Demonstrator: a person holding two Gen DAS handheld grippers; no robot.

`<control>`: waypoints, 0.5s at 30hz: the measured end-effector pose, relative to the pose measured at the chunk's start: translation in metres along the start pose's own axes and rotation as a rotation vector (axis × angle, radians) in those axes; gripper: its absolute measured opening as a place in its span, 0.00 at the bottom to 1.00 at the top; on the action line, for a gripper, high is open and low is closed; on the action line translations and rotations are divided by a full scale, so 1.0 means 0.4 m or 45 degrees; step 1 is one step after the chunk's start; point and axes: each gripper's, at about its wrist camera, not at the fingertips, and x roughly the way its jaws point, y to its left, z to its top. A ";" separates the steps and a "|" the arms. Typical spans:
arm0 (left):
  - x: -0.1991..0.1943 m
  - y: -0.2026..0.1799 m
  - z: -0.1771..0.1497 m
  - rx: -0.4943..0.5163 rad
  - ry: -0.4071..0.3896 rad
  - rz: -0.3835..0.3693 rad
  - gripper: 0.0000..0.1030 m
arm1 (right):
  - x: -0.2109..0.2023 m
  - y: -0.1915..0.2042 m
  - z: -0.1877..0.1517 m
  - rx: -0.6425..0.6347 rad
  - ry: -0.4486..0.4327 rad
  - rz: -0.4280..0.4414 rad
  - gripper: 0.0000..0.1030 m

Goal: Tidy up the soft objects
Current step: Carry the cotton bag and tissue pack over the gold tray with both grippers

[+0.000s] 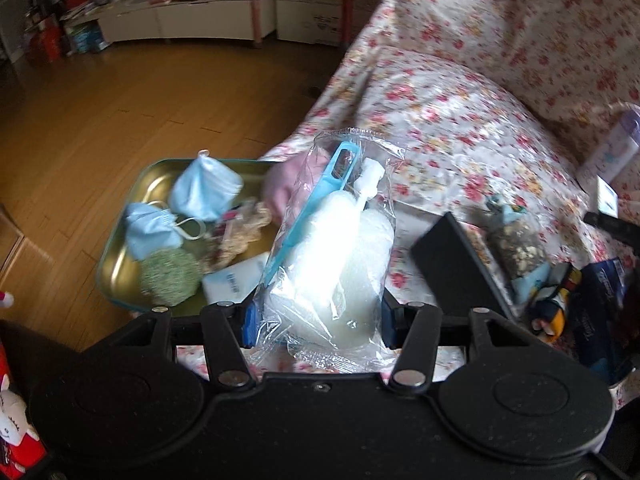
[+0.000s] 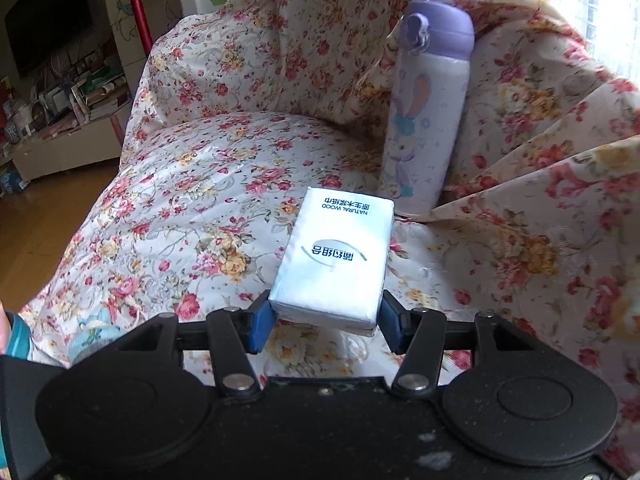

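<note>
Sponges in a clear plastic bag (image 1: pixel 328 248), a blue-handled brush packed in with them, and we have the left gripper (image 1: pixel 318 318) clamped on the bag's lower end, blue pads pressing both sides. At ten o'clock from the bag sits the gold tin tray (image 1: pixel 120 264), holding two crumpled blue face masks (image 1: pixel 204 188), a green scrubber (image 1: pixel 170 278) and a white tissue pack (image 1: pixel 232 282) at its near edge. A hand (image 1: pixel 280 188) shows behind the bag at eleven o'clock. At three o'clock a black box (image 1: pixel 452 264) lies on the floral sofa cover (image 1: pixel 460 100).

Over on our right, the right gripper (image 2: pixel 326 322) is pinching a white tissue packet (image 2: pixel 334 256) by its near end, held above the same cover. At one o'clock from it, a purple-lidded bottle (image 2: pixel 426 112) leans against the sofa back.
</note>
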 end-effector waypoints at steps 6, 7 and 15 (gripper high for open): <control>-0.008 0.108 0.004 -0.067 -0.031 0.050 0.50 | -0.073 0.045 -0.030 -0.132 -0.046 -0.019 0.52; -0.008 0.123 0.004 -0.076 -0.035 0.057 0.50 | -0.083 0.052 -0.031 -0.146 -0.050 -0.022 0.52; 0.024 0.217 0.016 -0.149 -0.041 0.087 0.50 | -0.226 0.095 -0.047 -0.181 -0.153 -0.004 0.52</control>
